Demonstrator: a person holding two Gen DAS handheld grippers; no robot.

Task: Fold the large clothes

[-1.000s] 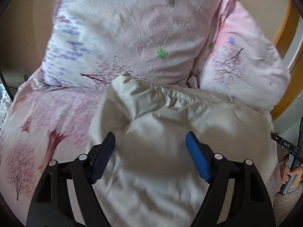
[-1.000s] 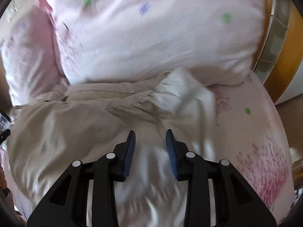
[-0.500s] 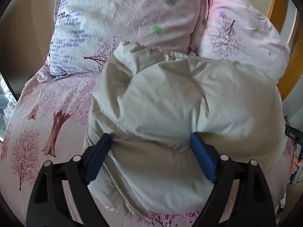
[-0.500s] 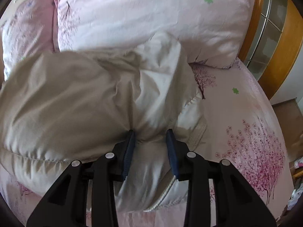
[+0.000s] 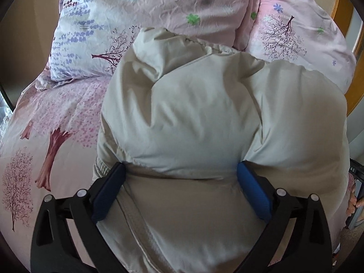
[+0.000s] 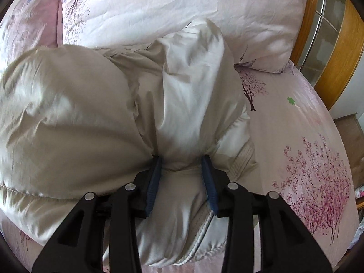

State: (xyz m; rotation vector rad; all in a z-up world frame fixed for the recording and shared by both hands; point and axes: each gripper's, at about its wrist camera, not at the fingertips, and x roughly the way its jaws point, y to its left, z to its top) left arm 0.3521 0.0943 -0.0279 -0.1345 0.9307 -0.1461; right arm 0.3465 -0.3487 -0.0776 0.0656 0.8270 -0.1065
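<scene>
A puffy beige down jacket lies bunched and folded over itself on the bed; it also fills the right wrist view. My left gripper is open wide, its blue pads pressed against the jacket's left part, with padding bulging between them. My right gripper is partly open, its pads set on either side of a fold at the jacket's right part, near the ribbed hem. The jacket's underside is hidden.
The bed has a pink tree-print sheet, also seen at the right in the right wrist view. Two pillows lean at the head. A wooden headboard stands at the right. A hand holding a device shows at the right edge.
The jacket has been folded over toward me into a thicker bundle. Both grippers pulled back from the pillows and now sit against the folded edge.
</scene>
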